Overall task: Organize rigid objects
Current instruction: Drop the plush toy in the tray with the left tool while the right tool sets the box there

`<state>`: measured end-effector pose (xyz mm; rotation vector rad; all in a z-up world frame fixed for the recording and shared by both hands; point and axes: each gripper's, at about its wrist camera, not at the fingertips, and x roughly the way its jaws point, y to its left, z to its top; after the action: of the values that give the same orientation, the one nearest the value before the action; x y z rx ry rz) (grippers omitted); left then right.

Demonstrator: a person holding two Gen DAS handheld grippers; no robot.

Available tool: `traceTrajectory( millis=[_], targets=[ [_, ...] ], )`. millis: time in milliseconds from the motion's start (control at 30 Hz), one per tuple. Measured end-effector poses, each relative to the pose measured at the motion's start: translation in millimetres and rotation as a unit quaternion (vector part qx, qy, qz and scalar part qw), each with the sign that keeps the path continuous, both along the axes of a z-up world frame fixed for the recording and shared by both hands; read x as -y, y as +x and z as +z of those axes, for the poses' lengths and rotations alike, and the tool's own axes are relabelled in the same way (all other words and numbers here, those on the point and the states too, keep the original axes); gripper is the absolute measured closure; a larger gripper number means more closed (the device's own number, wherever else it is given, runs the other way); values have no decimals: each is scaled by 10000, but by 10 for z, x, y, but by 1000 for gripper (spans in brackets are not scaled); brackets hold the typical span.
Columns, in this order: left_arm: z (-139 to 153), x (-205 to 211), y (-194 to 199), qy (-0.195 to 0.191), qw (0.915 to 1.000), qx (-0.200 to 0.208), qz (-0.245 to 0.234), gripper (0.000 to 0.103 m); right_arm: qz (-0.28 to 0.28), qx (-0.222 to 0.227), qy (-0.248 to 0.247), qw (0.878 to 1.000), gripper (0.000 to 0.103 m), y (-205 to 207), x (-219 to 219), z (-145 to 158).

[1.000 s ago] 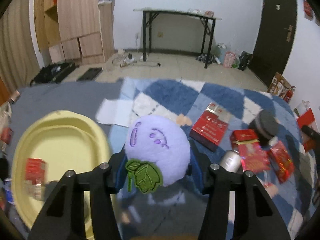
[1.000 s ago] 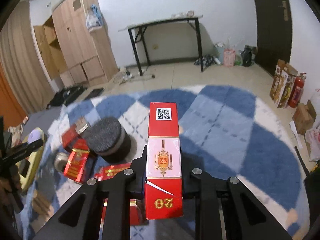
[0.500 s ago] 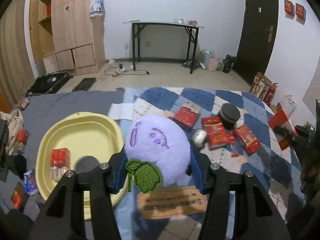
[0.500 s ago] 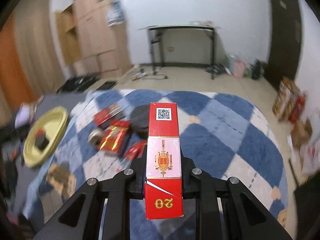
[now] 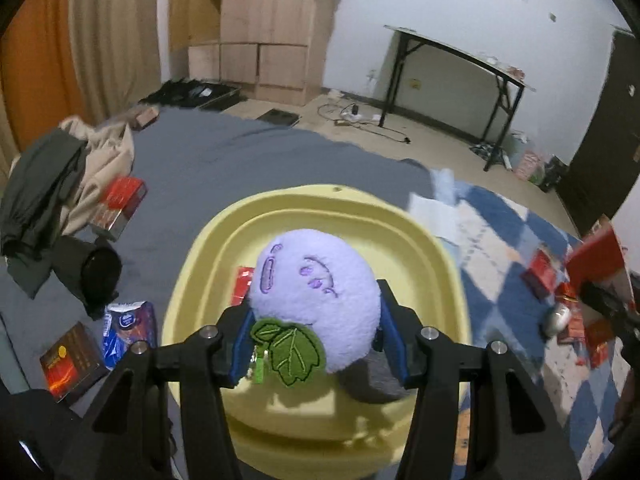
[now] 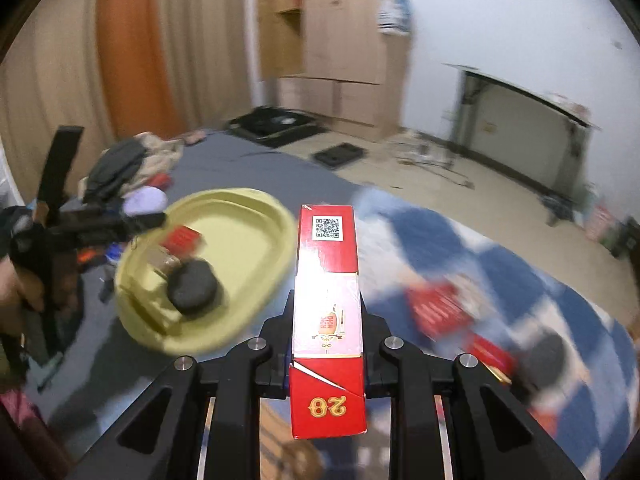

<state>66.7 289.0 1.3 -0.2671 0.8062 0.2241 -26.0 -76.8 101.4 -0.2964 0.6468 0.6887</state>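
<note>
My left gripper (image 5: 316, 344) is shut on a round purple plush toy (image 5: 316, 300) with a green leaf tag, held over the yellow tray (image 5: 424, 240). A red box (image 5: 243, 286) and a dark round object (image 5: 372, 374) lie in the tray, partly hidden. My right gripper (image 6: 326, 356) is shut on a long red carton (image 6: 328, 292) with a QR code, held above the blue checkered rug (image 6: 500, 264), to the right of the yellow tray (image 6: 248, 216). The left gripper and plush (image 6: 144, 200) show at the tray's far left edge.
Red boxes (image 5: 544, 276) and a silver can (image 5: 558, 318) lie on the blue rug at right. On the grey mat (image 5: 240, 160) at left lie clothes (image 5: 48, 184), a red box (image 5: 120, 204), a dark cylinder (image 5: 100, 268), a blue packet (image 5: 128, 328) and a dark box (image 5: 70, 360).
Both grippers have swung left toward the yellow tray. The plush toy now hangs over the tray; the red carton has come from over the rug to beside the tray.
</note>
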Motion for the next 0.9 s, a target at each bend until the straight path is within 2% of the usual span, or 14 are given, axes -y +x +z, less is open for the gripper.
traceTrajectory(
  millis=[67, 133, 367, 500, 567, 667, 733, 767, 800, 900],
  targets=[
    [-131, -156, -11, -182, 9993, -207, 235, 48, 331, -53, -10, 9994, 82, 140, -383, -37],
    [-228, -256, 4, -259, 9987, -236, 357, 48, 546, -183, -26, 9983, 82, 276, -706, -121],
    [-509, -430, 204, -425, 9979, -375, 323, 48, 1212, -303, -944, 9877, 82, 724, -1639, -646],
    [-661, -501, 215, -579, 9958, -562, 423, 48, 1270, -470, -1184, 9837, 82, 926, -1913, -870],
    [-678, -514, 199, -627, 9958, -524, 419, 48, 1253, -489, -1319, 9821, 81, 982, -1981, -982],
    [-686, -493, 207, -614, 9954, -549, 484, 46, 1190, -618, -1226, 9834, 81, 1071, -2068, -1055],
    [-676, -464, 232, -548, 9952, -623, 517, 43, 1036, -701, -1163, 9853, 72, 1146, -2087, -1062],
    [-656, -458, 243, -555, 9948, -645, 560, 34, 958, -710, -1182, 9858, 54, 1166, -2090, -1050],
    [-607, -460, 239, -572, 9947, -593, 620, 24, 946, -705, -1179, 9860, 40, 1159, -2088, -1023],
    [-326, -423, 229, -508, 9956, -246, 742, 1, 1001, -525, -1091, 9876, 31, 1055, -1973, -867]
  ],
)
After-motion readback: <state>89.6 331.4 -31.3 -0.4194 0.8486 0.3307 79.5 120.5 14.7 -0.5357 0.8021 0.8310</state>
